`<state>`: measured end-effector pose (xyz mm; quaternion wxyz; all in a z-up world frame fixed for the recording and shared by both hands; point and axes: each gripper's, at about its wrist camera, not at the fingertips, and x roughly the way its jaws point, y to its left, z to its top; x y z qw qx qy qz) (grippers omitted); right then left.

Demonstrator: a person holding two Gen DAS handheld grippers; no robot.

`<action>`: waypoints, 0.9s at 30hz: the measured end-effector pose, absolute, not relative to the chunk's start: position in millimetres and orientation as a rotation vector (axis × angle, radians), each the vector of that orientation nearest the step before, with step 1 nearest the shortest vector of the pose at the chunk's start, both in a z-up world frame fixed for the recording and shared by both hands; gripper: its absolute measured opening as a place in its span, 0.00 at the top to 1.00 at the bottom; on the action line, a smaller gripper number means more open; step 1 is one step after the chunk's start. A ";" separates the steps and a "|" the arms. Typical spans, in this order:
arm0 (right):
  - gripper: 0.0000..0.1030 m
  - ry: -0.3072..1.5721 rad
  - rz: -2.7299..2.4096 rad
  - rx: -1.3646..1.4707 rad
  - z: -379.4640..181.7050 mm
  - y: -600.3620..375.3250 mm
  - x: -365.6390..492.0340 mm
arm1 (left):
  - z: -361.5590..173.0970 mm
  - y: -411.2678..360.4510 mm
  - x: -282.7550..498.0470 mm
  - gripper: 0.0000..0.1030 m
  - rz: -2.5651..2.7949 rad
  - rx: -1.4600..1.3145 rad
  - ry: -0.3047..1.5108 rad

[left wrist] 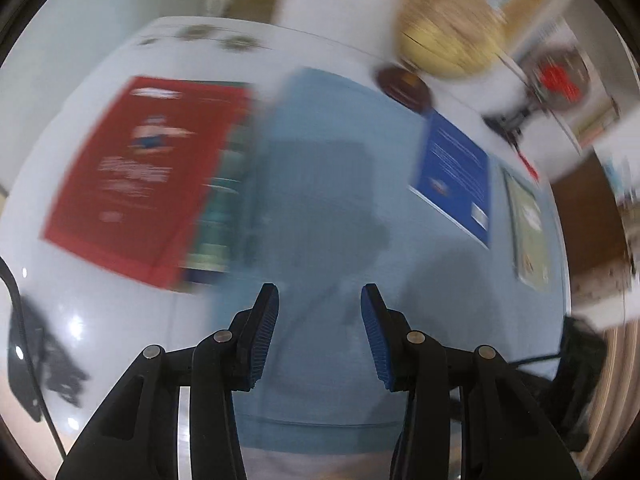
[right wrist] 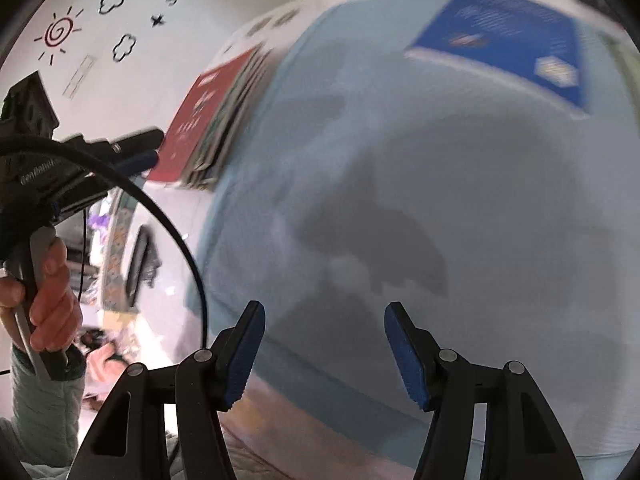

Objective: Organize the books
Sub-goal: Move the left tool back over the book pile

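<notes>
While both views smear with motion blur, the layout reads well enough. Left wrist view: left gripper (left wrist: 320,300) at lower centre, blue-padded jaws parted, nothing between them, only the pale blue cloth (left wrist: 344,128) beneath. Red book (left wrist: 140,168) lies at left of frame on top of a stack of books (left wrist: 218,208), whose green-banded spines show along its right edge; the stack sits on the white table (left wrist: 100,312), just beside the cloth's left border. Blue book (left wrist: 456,176) lies flat on the cloth at right of frame, well apart from the stack. A pale green book (left wrist: 528,224) lies further right, near the cloth's edge. A globe (left wrist: 448,36) on a dark round base stands at upper right, heavily blurred.

Right wrist view: right gripper (right wrist: 324,316) at lower centre, jaws spread and empty over the cloth (right wrist: 400,200). Blue book (right wrist: 508,36) at upper right, red book (right wrist: 204,116) and its stack at upper left. At left edge, a hand (right wrist: 44,296) in a pale sleeve clasps the handle of the left gripper (right wrist: 148,148), its fingers pointing toward the stack without touching it. Wall drawings at upper left: a sun, clouds, lettering.
</notes>
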<state>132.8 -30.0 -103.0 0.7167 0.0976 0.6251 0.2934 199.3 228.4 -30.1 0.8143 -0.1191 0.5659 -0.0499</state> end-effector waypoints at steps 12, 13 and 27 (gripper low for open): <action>0.40 1.374 0.493 0.354 -106.8 -164.1 145.9 | -30.0 62.8 145.7 0.60 -0.311 -0.099 1.238; 0.40 1.373 0.485 0.358 -107.3 -168.1 143.8 | -31.0 60.0 139.1 0.60 -0.337 -0.128 1.254; 0.40 1.219 0.252 0.318 -60.8 -208.9 81.9 | -7.2 89.3 42.9 0.60 -0.219 -0.141 1.116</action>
